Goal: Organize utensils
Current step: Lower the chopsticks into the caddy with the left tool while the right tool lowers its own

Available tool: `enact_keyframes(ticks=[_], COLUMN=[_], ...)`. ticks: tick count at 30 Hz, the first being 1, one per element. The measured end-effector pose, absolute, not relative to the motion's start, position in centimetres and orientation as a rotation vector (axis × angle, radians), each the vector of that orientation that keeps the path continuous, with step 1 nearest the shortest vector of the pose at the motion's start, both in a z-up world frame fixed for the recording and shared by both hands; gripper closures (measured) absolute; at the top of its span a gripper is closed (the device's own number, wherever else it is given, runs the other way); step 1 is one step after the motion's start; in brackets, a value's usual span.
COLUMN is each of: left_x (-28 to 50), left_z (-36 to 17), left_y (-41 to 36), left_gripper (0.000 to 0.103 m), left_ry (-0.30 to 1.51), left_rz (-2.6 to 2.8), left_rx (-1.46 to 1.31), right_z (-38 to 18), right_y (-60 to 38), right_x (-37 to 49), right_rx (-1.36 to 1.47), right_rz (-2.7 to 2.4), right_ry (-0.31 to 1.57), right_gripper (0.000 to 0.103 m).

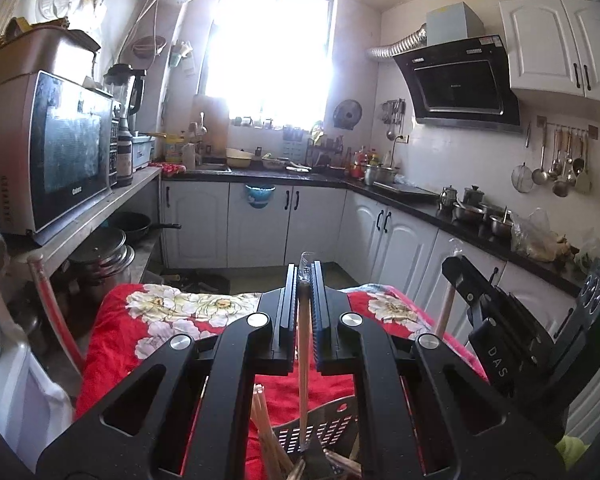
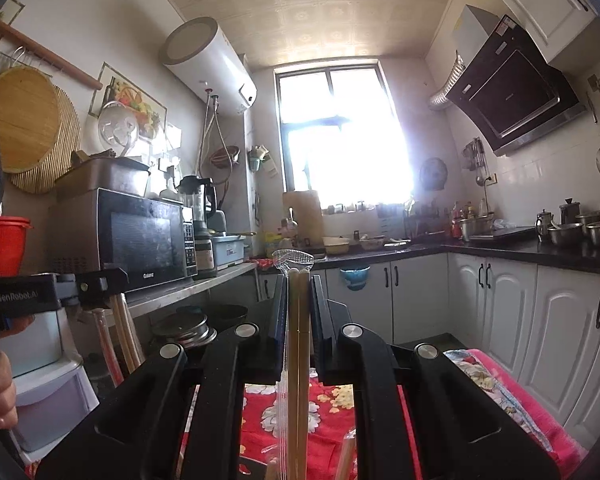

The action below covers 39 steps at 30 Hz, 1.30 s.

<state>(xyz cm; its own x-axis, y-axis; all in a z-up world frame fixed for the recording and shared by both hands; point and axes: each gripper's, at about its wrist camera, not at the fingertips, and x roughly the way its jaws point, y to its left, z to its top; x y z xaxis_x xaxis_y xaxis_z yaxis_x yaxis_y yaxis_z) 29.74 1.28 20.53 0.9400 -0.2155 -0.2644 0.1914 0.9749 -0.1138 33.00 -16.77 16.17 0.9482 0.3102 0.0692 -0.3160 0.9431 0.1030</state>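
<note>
Two claws each pinch wrapped chopsticks upright: the left claw (image 1: 305,276) is shut on a single wrapped chopstick (image 1: 303,360), the right claw (image 2: 299,284) on a wrapped chopstick pair (image 2: 298,340). Held vertically, they seem meant to drop tip-first into the perforated utensil basket (image 1: 324,428) directly below, beside loose chopsticks (image 1: 266,432). The basket rests near the front edge of the red floral-cloth worktop (image 1: 148,336). Farther on, cloth lies bare toward its far edge, and past it the floor is open up to the white cabinets (image 1: 256,224).

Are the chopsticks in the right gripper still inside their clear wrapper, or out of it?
Inside. The right gripper is shut on the chopsticks, and the clear wrapper sticks out above their tips and runs down beside them.
</note>
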Motion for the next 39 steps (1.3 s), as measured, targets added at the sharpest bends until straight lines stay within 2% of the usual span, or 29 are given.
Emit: enact_keyframes(ticks=[14,28,33,39], left_x=[30.7,30.6,30.4,29.9], left_z=[17.1,15.8,15.6,15.5], left_y=[1.2,1.3,1.5,1.8], left_gripper=[0.100,0.100,0.097,0.085], left_ry=[0.334,0.387,0.409,0.418], left_rz=[-0.225,-0.243,-0.247,-0.235], left_rx=[-0.106,-0.131,-0.138,-0.141], right_z=[12.4,11.1,11.2,11.3], right_y=[-16.1,-16.9,-17.4,-18.0], right_x=[33.6,33.1,32.5,31.7], right_rx=[0.121,0.153,0.167,0.176], right_rz=[0.329,0.351,0.358,0.345], right_ry=[-0.011,0.067,0.091,0.107], right_gripper=[0.091,0.090,0.081,0.069])
